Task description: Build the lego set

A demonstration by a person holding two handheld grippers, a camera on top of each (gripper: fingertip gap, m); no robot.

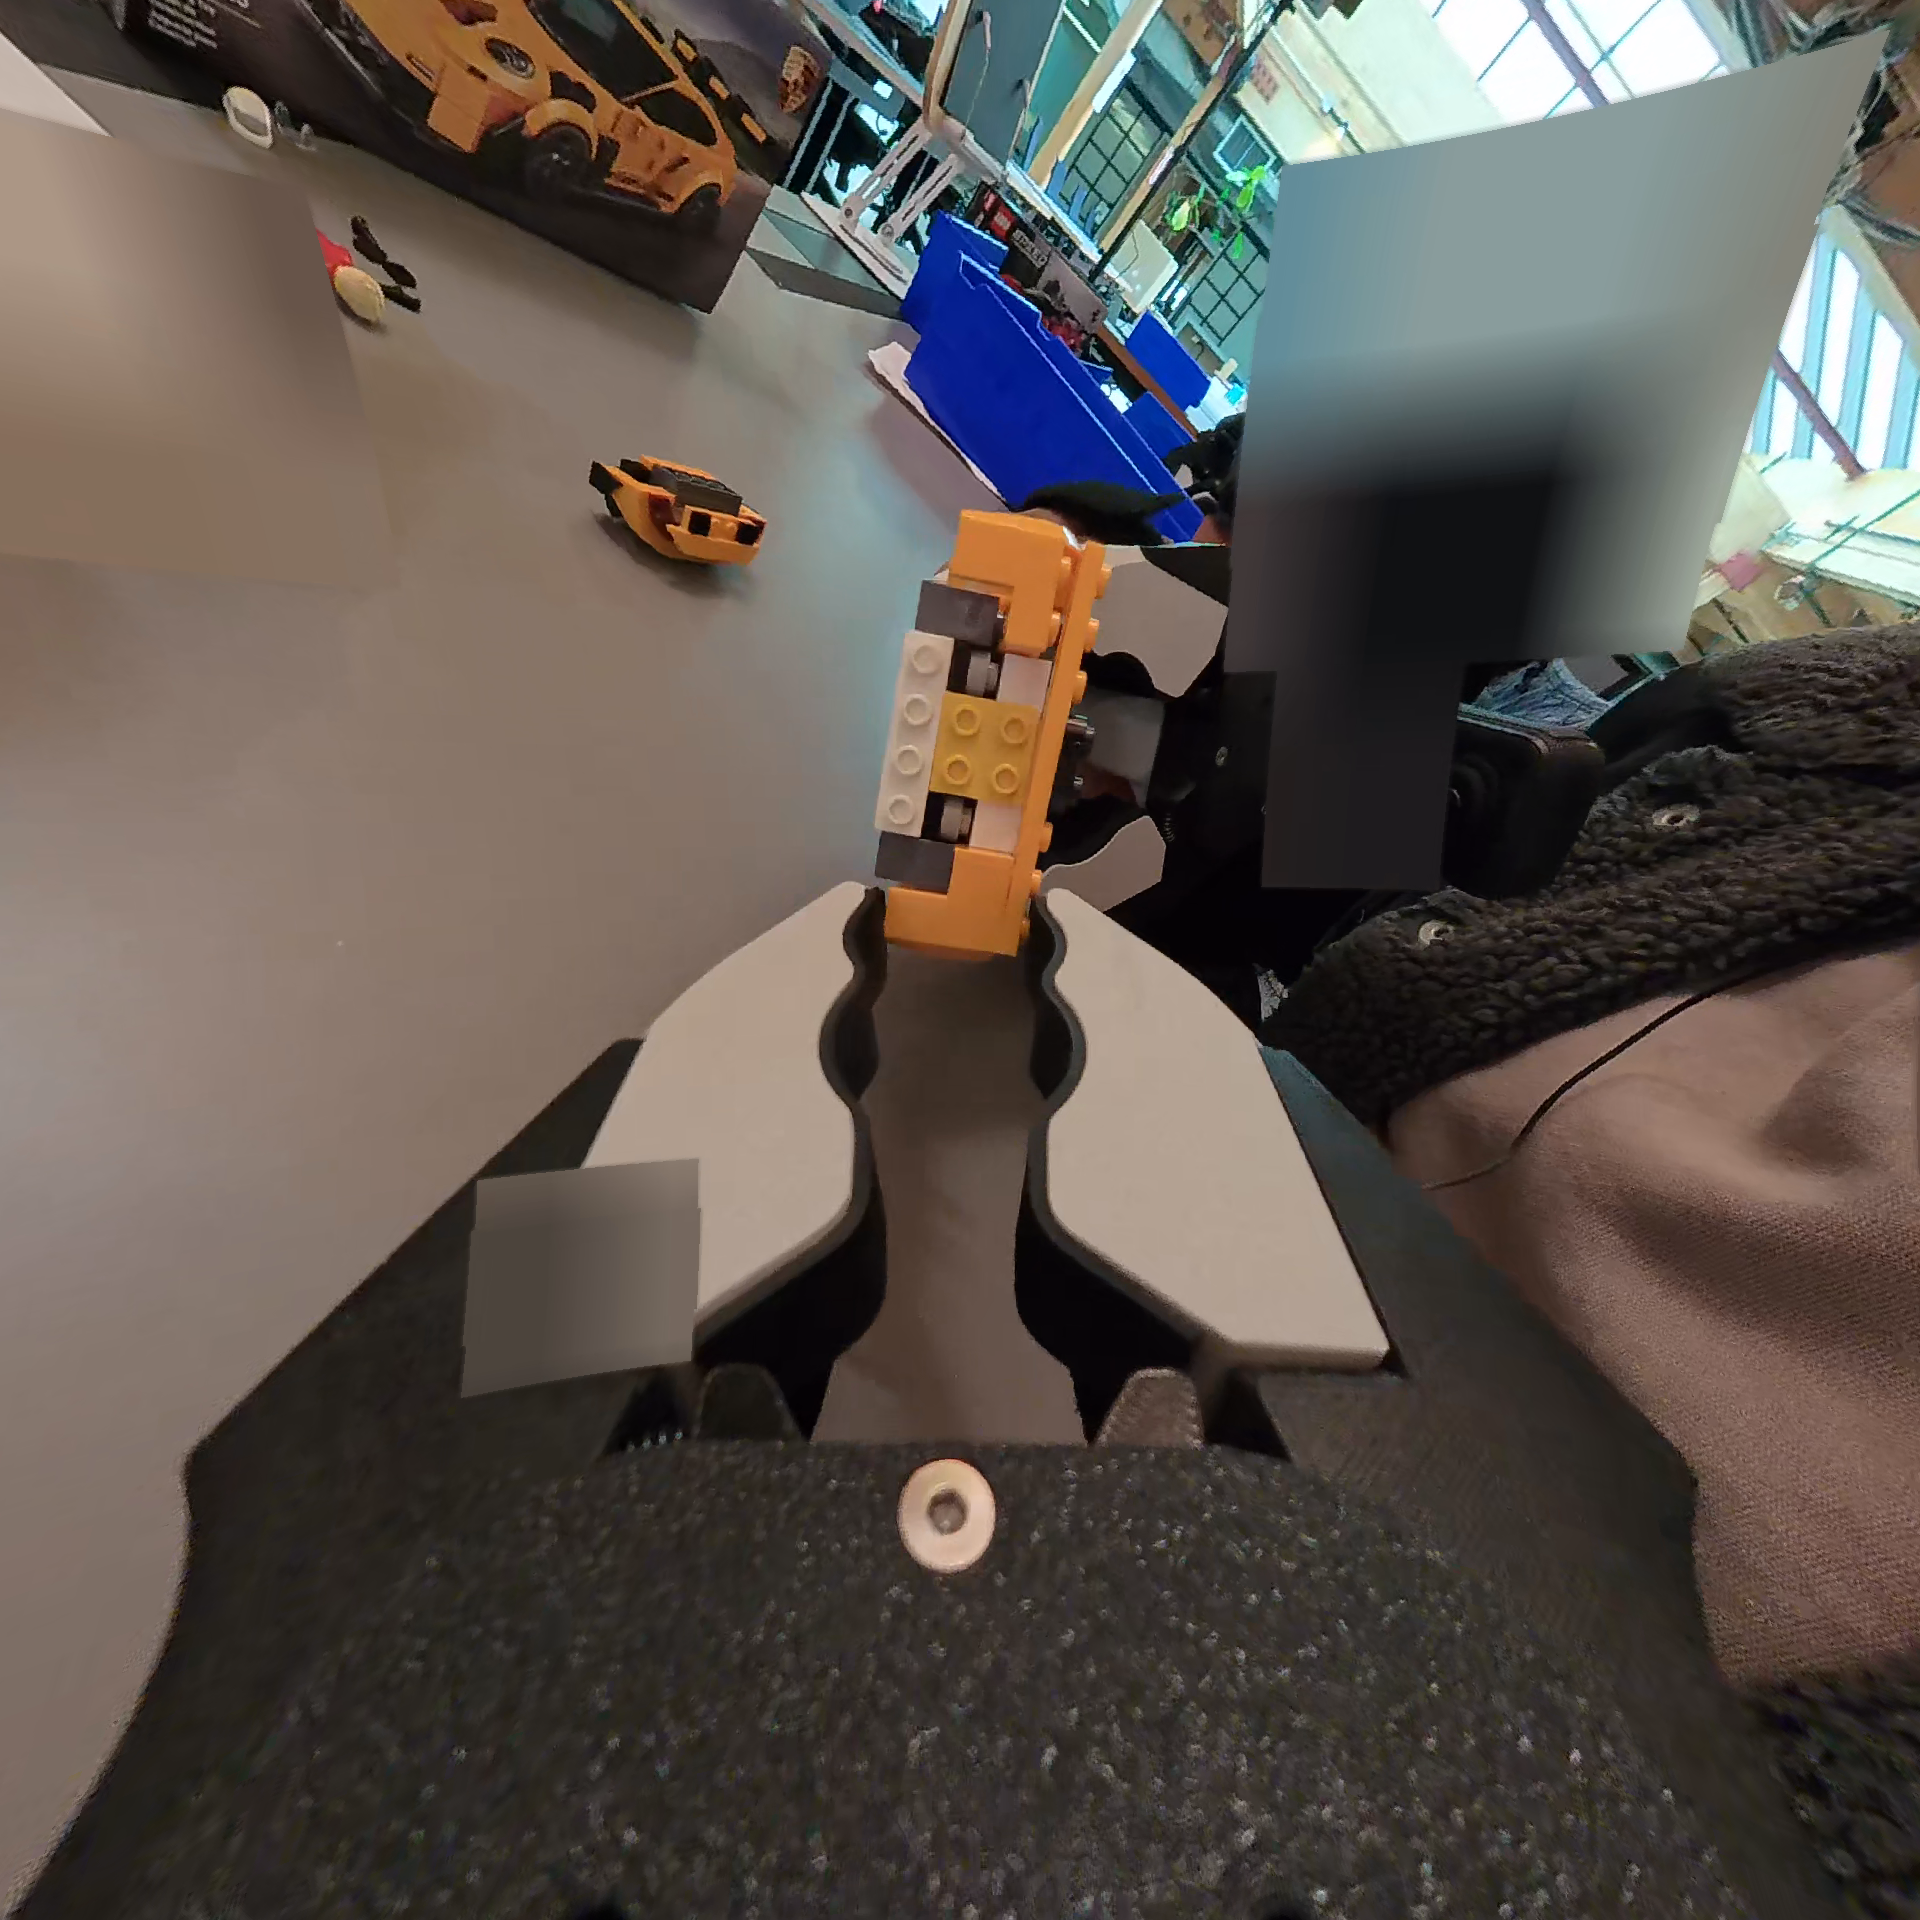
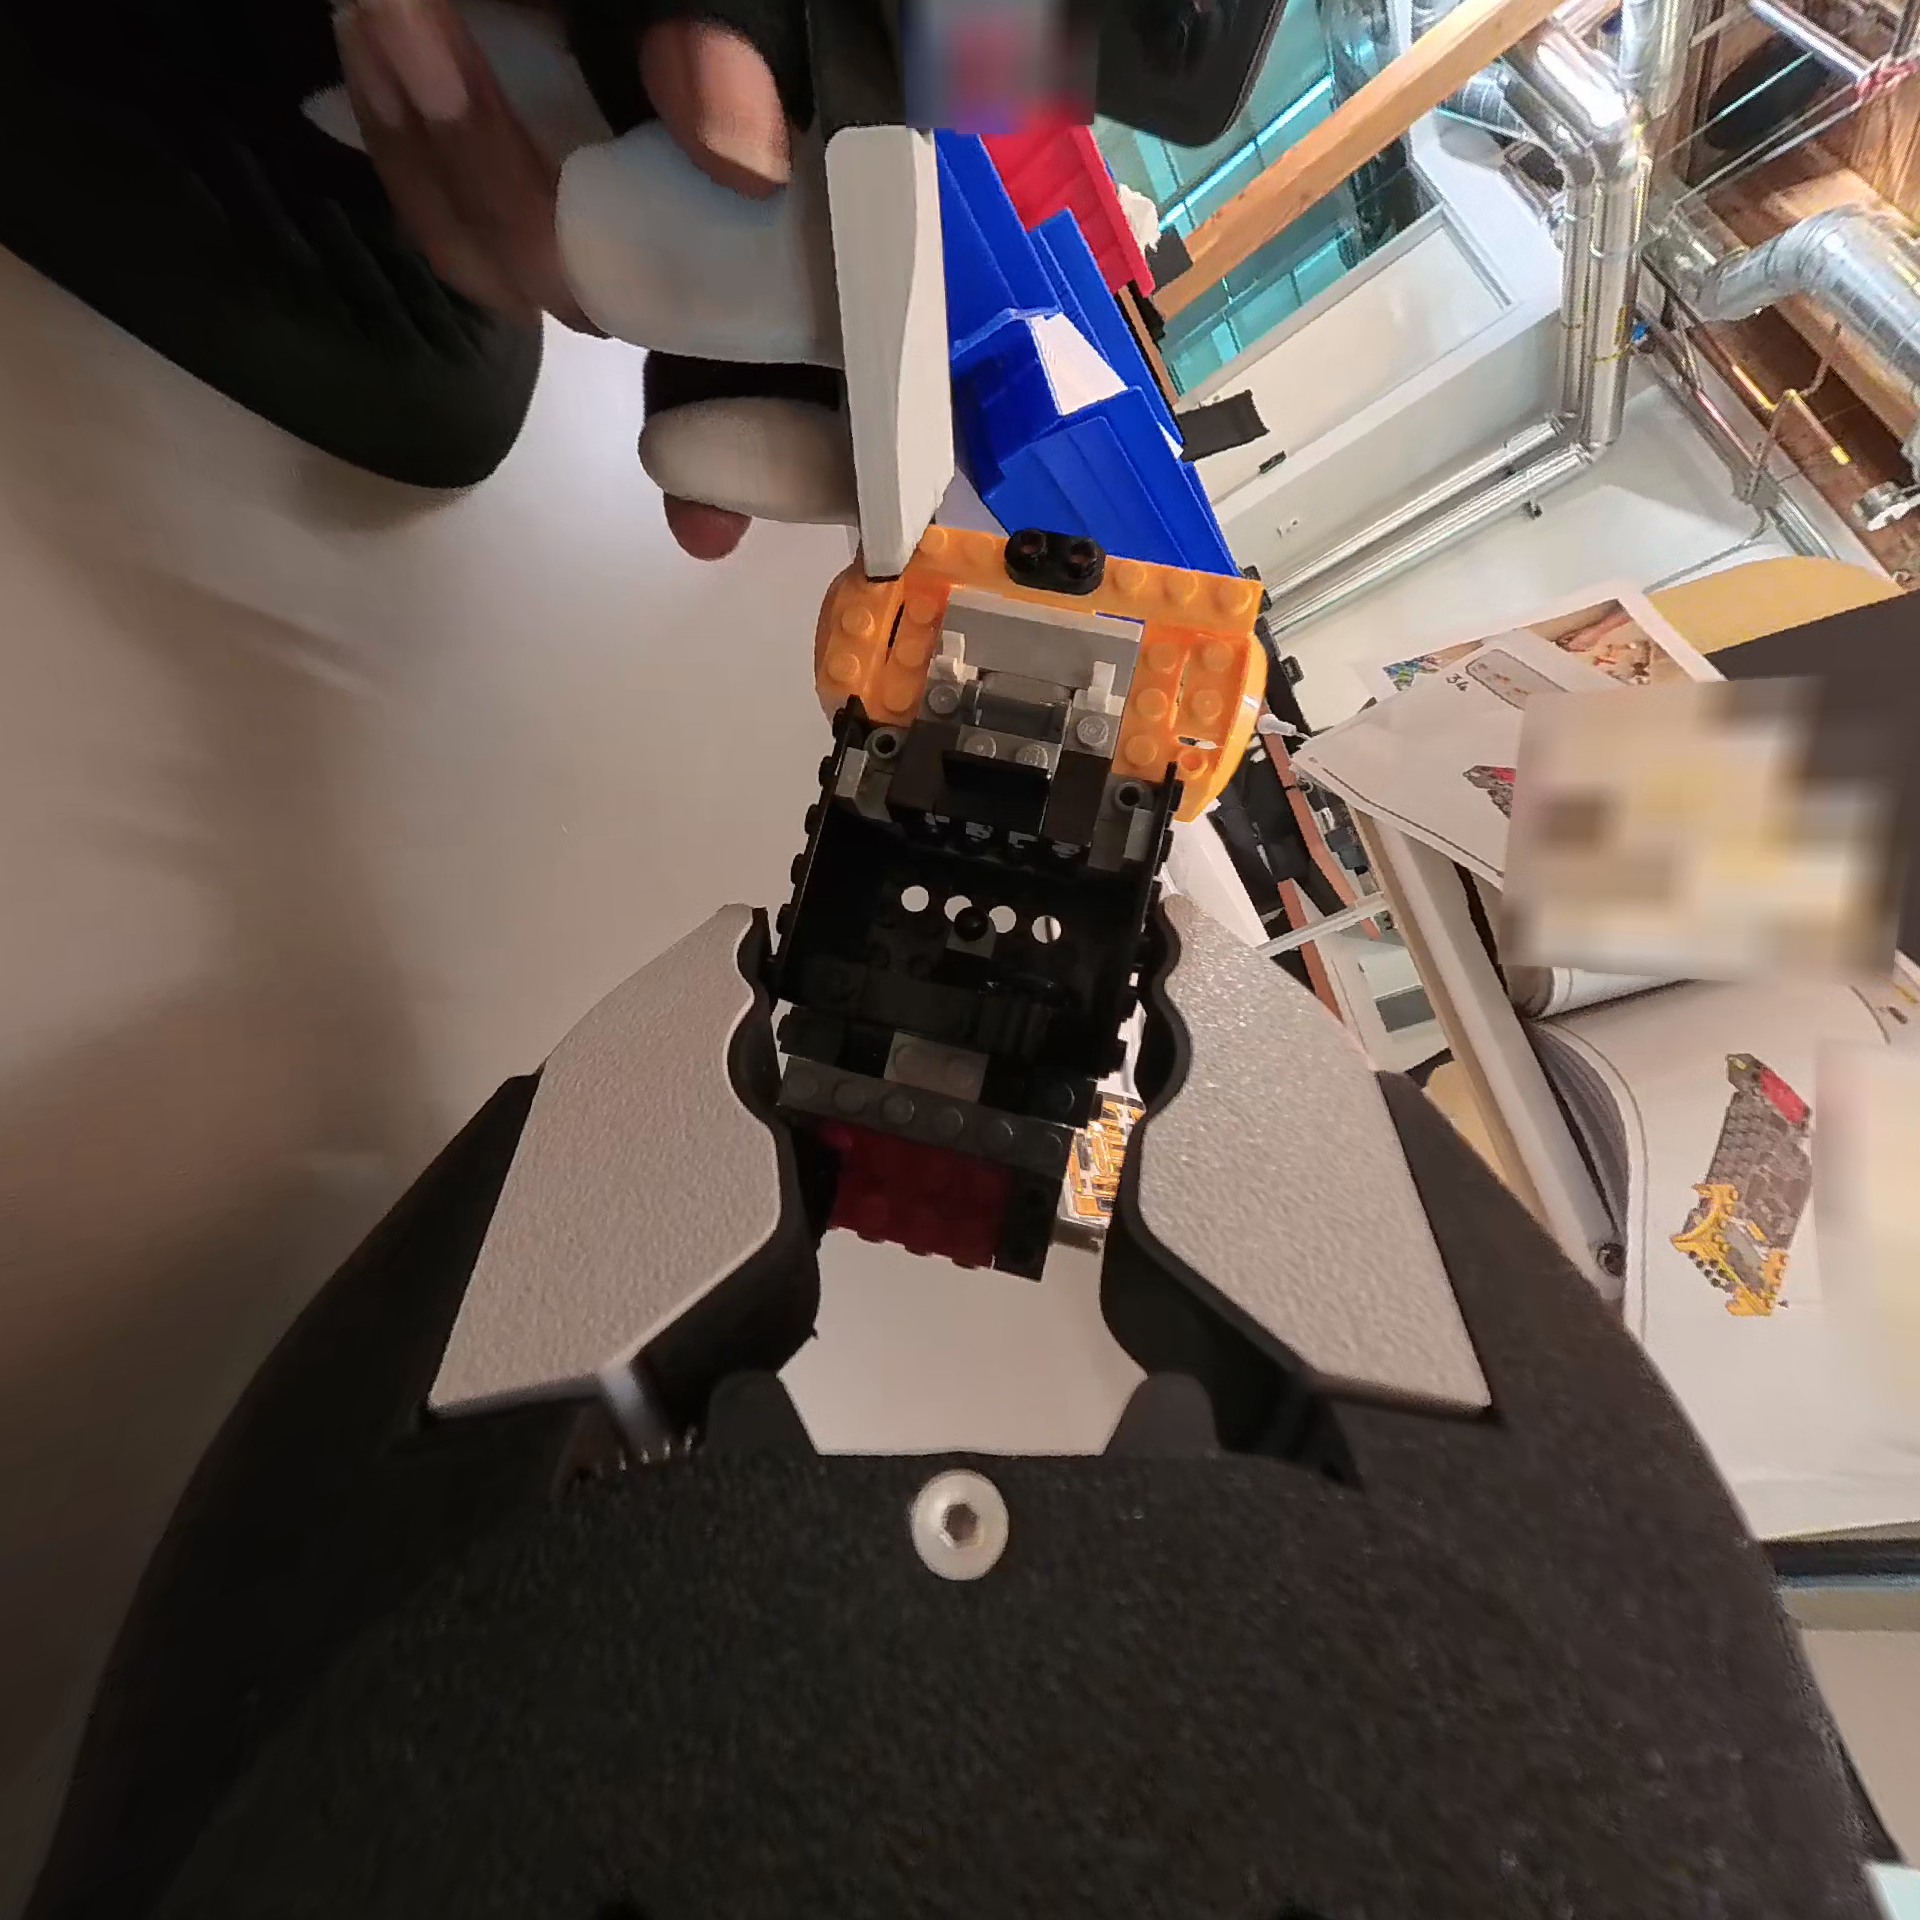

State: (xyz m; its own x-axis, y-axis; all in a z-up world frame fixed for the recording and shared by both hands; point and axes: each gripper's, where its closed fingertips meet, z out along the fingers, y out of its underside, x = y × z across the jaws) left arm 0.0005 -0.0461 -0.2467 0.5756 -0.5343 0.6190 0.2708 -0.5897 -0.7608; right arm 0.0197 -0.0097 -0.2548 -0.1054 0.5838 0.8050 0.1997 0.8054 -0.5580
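Left wrist view has my left gripper [image 1: 956, 920] with its jaws pinched on the lower edge of the orange end of the car body [image 1: 982, 727], held up off the grey table [image 1: 416, 831] so its underside of white, yellow and grey plates faces the camera. From the right wrist view, my right gripper [image 2: 951, 961] is clenched on the black middle of the same body [image 2: 966, 935], dark red bricks nearest the palm and the orange end farthest out, where a white finger of the left gripper [image 2: 894, 343] touches its corner. So both grippers hold one assembly in the air between them. I judge the step to be seating or pressing home the orange end section onto the chassis, though I cannot tell whether it is fully clicked down. A smaller orange sub-build [image 1: 681, 509] lies well apart on the table, near the set's box [image 1: 520, 114], with loose small parts [image 1: 374, 265] farther back; open instructions [image 2: 1714, 1195] lie to my right. Next I would squeeze the two ends together squarely, keeping the right grip firm so the black frame does not twist or shed plates.
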